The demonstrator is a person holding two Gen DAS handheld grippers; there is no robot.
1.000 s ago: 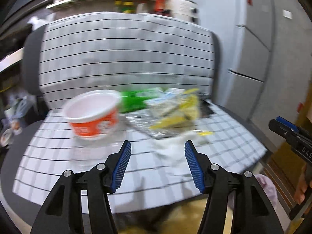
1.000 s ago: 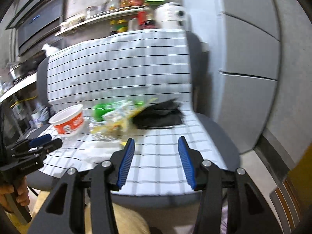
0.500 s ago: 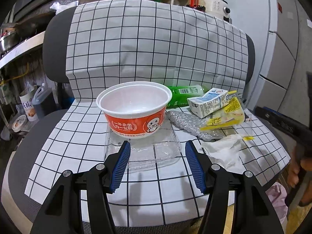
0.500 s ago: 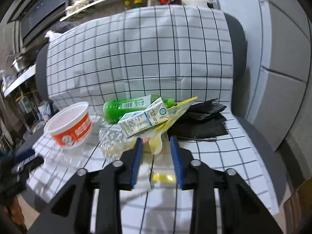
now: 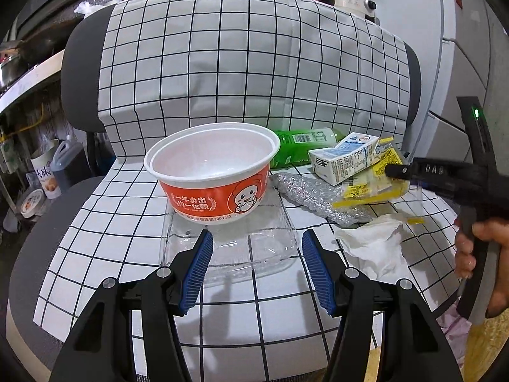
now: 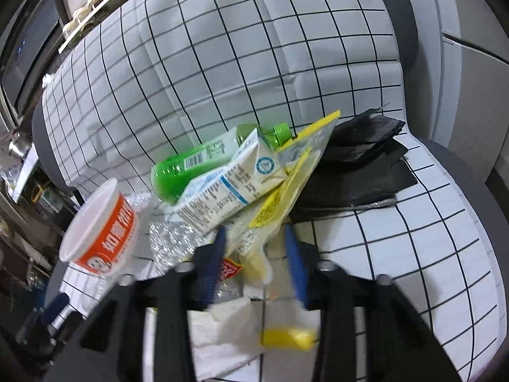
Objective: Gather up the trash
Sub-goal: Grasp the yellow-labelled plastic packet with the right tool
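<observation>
Here the left gripper point(image 5: 254, 267), its two black arms tipped with ribbed blue pads point(image 5: 198, 265), stands with jaws wide apart and nothing between them, just short of the near edge of a clear, shallow plastic tray point(image 5: 229, 245) lying on the white cloth with a black grid point(image 5: 133, 222) that covers the grey chair point(image 5: 82, 73). At 12 o'clock from that gripper, resting on the far part of the tray, stands an orange and white paper bowl point(image 5: 213, 172), upright and empty inside. At 2 o'clock from the gripper lies a crumpled white tissue point(image 5: 375, 245), and beyond it a silvery crinkled wrapper point(image 5: 311, 194). Farther on, a white and blue milk carton point(image 5: 346, 159) lies on its side over a yellow and clear plastic bag point(image 5: 378, 184), with a green plastic bottle point(image 5: 302, 146) lying behind it against the chair back.

The right gripper point(image 6: 254, 254) has its jaws parted on either side of the near end of the yellow and clear plastic bag point(image 6: 280, 203), not closed on it; whether the pads touch it I cannot tell through the blur. At 1 o'clock from it lies a heap of black plastic sheeting point(image 6: 359, 172) on the seat.
</observation>
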